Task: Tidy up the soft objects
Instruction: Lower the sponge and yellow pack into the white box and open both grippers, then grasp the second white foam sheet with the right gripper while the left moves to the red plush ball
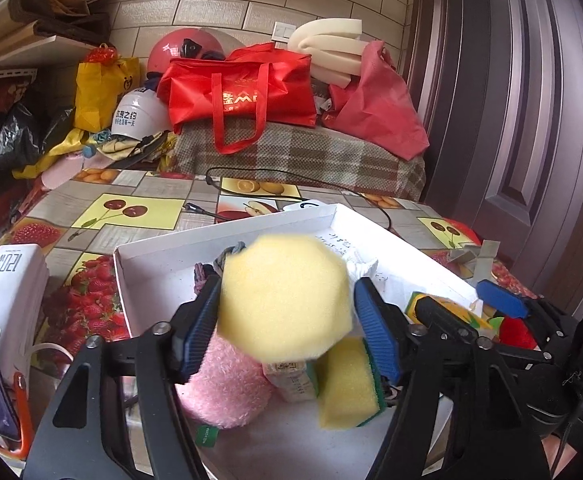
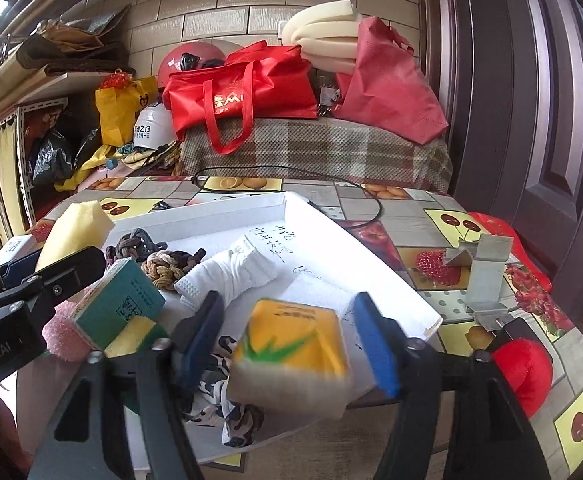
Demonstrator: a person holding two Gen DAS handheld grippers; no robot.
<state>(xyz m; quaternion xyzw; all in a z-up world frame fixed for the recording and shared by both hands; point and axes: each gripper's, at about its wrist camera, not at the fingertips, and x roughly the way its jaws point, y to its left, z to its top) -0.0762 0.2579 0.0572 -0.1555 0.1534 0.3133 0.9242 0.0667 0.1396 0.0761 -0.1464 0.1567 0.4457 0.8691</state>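
Blurred yellow foam sponge sits between the left gripper's parted blue ribbed pads, above a white cardboard tray. Right gripper gapes around a glossy tissue pack.

White characters and a peaked logo run across the red tote bag, too soft to read. The white helmet carries dark Chinese characters in two lines. "120" with a small "w" stands sideways on the white box. "Robot.AI" shows on the left hand-held gripper. Handwritten characters mark the white tray; they can't be read.
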